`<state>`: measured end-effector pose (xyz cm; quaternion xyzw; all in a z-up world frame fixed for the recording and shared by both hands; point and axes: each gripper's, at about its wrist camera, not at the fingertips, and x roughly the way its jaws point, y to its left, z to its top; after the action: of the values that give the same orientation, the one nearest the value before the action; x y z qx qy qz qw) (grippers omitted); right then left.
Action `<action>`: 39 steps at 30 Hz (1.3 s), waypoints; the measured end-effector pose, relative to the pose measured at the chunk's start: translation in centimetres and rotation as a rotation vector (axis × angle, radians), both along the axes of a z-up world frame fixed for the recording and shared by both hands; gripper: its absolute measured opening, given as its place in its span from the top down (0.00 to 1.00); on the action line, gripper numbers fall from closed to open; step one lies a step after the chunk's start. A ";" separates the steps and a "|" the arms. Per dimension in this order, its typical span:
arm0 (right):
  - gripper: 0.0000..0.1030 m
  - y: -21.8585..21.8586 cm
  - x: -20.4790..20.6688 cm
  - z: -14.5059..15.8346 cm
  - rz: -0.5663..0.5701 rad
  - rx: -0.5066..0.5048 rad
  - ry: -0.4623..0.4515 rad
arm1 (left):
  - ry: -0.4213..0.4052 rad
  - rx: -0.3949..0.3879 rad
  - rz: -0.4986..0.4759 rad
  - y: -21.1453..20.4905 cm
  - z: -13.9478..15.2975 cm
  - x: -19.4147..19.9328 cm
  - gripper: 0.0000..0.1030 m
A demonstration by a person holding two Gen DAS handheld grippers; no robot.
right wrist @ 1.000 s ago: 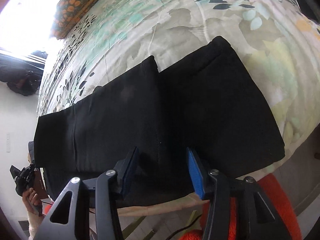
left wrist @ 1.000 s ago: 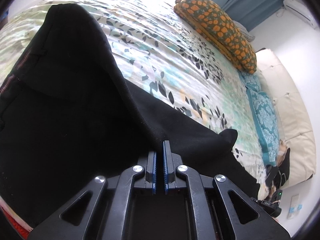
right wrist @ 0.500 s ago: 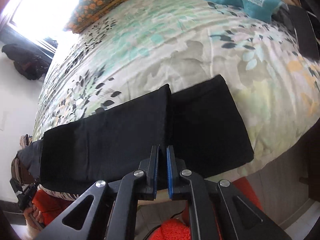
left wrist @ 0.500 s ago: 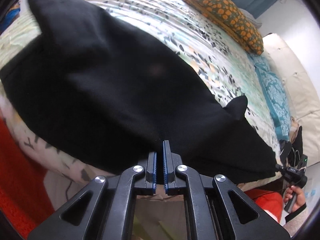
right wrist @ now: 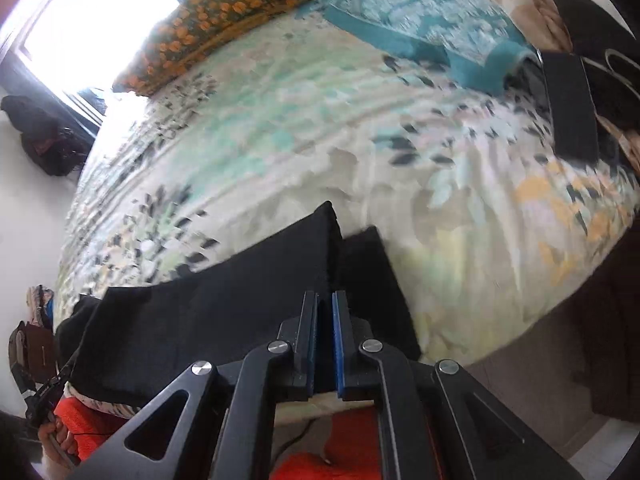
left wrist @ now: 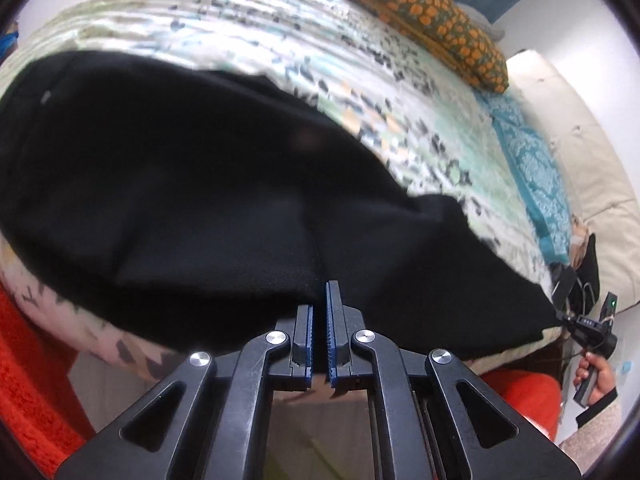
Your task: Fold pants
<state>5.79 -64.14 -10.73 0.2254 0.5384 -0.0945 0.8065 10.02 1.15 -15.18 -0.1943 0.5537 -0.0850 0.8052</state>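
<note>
Black pants [left wrist: 192,184] lie along the near edge of a floral bed [left wrist: 320,48]. In the left wrist view my left gripper [left wrist: 319,300] is shut on the near edge of the pants. In the right wrist view the pants [right wrist: 224,300] stretch leftward, with the two leg ends beside each other. My right gripper [right wrist: 325,304] is shut on the near edge of the pants by the leg ends.
An orange patterned pillow [left wrist: 420,20] and a teal pillow [left wrist: 532,168] lie at the head of the bed. A black strap [right wrist: 572,108] lies at the bed's right side. An orange rug [left wrist: 28,368] covers the floor below the bed edge.
My right gripper closed on the pants and has pulled them toward the bed edge. My left gripper stayed shut on the fabric, which came down from lifted to lying flat.
</note>
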 end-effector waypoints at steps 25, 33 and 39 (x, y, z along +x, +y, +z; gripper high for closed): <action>0.92 0.0 -0.1 -5.4 0.088 0.007 0.143 | 0.049 0.053 -0.051 -0.7 -1.5 -1.1 0.96; 0.94 0.7 -0.6 -3.3 0.115 -0.078 0.163 | 0.045 0.024 -0.052 -0.6 -1.0 -1.3 0.96; 0.94 0.0 -0.9 -5.1 0.086 -0.082 0.223 | 0.104 0.038 -0.068 -0.7 -1.8 -1.4 0.91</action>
<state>4.93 -64.18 -15.82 0.1571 0.6296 -0.1063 0.7534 8.63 0.46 -16.93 -0.1641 0.6026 -0.0917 0.7756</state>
